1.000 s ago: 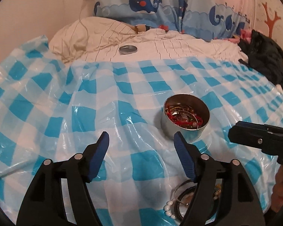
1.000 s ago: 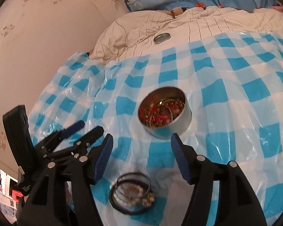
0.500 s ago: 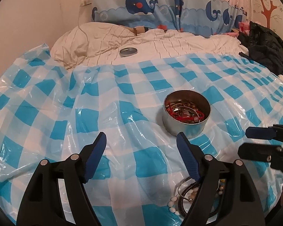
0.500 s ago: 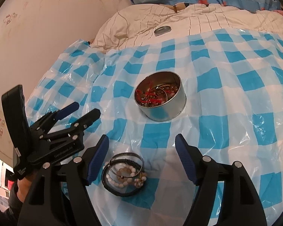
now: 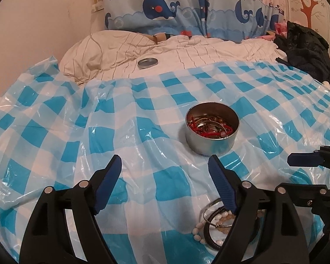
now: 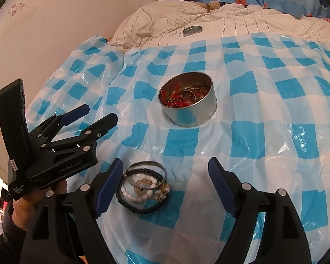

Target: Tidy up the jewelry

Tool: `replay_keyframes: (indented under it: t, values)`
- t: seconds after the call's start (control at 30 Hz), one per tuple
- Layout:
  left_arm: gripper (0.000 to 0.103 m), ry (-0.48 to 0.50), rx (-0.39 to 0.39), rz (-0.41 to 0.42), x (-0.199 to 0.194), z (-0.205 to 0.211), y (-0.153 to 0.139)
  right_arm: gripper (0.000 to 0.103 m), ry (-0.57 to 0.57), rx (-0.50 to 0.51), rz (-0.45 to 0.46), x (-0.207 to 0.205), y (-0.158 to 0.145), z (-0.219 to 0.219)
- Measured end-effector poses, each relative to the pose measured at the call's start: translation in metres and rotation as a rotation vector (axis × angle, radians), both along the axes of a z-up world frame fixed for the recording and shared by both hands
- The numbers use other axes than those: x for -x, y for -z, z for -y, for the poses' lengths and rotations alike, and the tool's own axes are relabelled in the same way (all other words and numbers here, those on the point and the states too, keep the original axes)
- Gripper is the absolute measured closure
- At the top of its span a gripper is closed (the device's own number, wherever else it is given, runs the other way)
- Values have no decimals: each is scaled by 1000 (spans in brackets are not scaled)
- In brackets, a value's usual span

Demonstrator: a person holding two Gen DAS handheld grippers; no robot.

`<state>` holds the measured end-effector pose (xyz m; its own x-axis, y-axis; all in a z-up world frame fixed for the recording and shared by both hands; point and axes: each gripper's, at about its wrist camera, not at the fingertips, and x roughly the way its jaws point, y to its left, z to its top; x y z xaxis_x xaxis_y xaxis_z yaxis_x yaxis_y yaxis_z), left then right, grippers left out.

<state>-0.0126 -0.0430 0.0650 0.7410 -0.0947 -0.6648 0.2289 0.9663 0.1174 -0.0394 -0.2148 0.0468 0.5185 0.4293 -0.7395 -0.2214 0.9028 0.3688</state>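
Observation:
A round metal tin (image 5: 211,132) holding red cord and beaded jewelry stands on the blue-checked plastic sheet (image 5: 143,114); it also shows in the right wrist view (image 6: 188,101). A pile of bracelets (image 6: 143,186), black, silver and white-beaded, lies near me, partly hidden behind my left finger in the left wrist view (image 5: 215,222). My left gripper (image 5: 165,182) is open and empty, left of the pile. My right gripper (image 6: 165,187) is open and empty, with the pile just inside its left finger.
The tin's lid (image 5: 147,62) lies on the striped cream bedding (image 5: 187,52) at the back. Whale-print curtain (image 5: 187,15) hangs behind. Dark clothing (image 5: 308,50) is heaped at the far right. A wall (image 6: 55,33) runs along the left.
Both grippers have drawn back toward me and stayed open. The tin now sits farther ahead, and the bracelet pile has come more fully into the right wrist view.

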Motion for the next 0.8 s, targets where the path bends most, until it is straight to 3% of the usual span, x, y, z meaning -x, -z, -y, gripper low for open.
replay_keyframes:
  t: [0.8]
  values:
    - [21,17,-85,27,7,8,5,22,-28,24,-35,-4,18,-13]
